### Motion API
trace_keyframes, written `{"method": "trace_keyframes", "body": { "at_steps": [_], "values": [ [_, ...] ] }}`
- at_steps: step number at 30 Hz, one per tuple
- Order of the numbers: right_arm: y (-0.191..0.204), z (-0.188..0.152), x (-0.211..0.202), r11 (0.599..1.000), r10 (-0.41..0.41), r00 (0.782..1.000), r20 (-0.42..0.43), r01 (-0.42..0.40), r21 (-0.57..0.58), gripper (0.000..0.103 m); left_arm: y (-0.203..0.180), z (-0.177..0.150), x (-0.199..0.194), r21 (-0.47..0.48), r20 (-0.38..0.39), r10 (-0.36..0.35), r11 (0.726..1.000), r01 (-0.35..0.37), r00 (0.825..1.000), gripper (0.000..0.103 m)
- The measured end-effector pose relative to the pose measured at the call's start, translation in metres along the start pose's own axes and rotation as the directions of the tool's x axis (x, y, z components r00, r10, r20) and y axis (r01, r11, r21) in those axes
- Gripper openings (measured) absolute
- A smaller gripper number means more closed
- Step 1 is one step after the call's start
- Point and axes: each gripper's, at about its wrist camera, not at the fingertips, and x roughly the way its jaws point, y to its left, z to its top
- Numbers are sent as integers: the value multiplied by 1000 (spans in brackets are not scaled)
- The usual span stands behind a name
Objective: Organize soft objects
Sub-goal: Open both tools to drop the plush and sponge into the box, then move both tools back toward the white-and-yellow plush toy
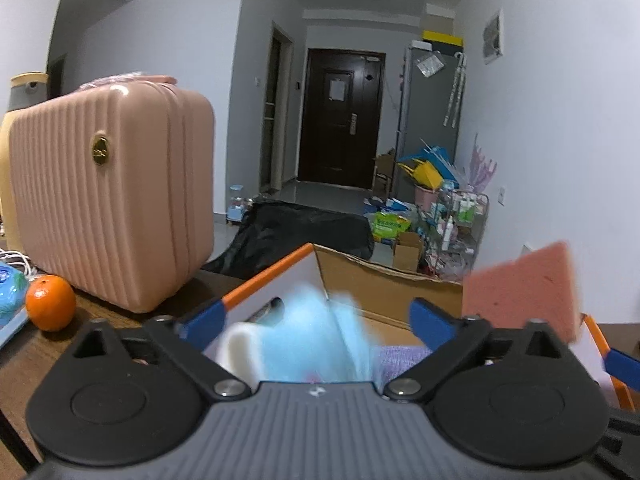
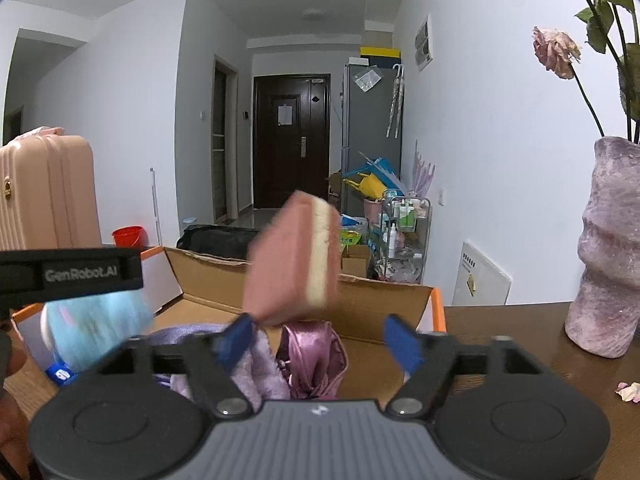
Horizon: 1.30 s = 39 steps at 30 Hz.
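A: Your pink sponge (image 2: pixel 290 260) is in the air above the box (image 2: pixel 384 292), blurred and tilted, its cream side to the right. It sits between the right fingers (image 2: pixel 320 344) but neither pad presses on it.

B: So the right fingers are spread?

A: Yes, wide apart. The left view shows the same sponge (image 1: pixel 524 288) at the right edge, above the box (image 1: pixel 392 284).

B: And your left hand?

A: The left fingers (image 1: pixel 316 320) are spread too. A blue fluffy toy (image 1: pixel 312 336) (badly blurred) lies between them over the box, and no pad grips it. From the right it shows as a blue blur (image 2: pixel 96 328) under the left tool.

B: What is in the box?

A: A lilac cloth (image 2: pixel 256 364) and a shiny purple pouch (image 2: pixel 312 356), side by side on the bottom.

B: Around it?

A: The box stands on the bench (image 2: pixel 520 320). A pink suitcase (image 1: pixel 112 196) and an orange (image 1: pixel 51 302) are to the left, a vase (image 2: pixel 608 248) to the right.
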Motion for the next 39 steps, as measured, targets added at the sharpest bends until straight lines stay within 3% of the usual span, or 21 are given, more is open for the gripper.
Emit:
{"method": "trace_keyframes", "body": {
  "at_steps": [3,18,39],
  "values": [
    [0,0,-2,1000,-2,1000,13,2,7,103,2,1,-3,-5,12,12,1000,-12,1000,103],
    [-7,-4,-10,999,-20,999,28,19,37,103,5,1,-8,-27,2,17,999,-17,1000,103],
    [-14,-21,-61,999,-25,998,51,24,28,103,23,-16,-48,11,20,-3,1000,3,1000,103]
  ]
}}
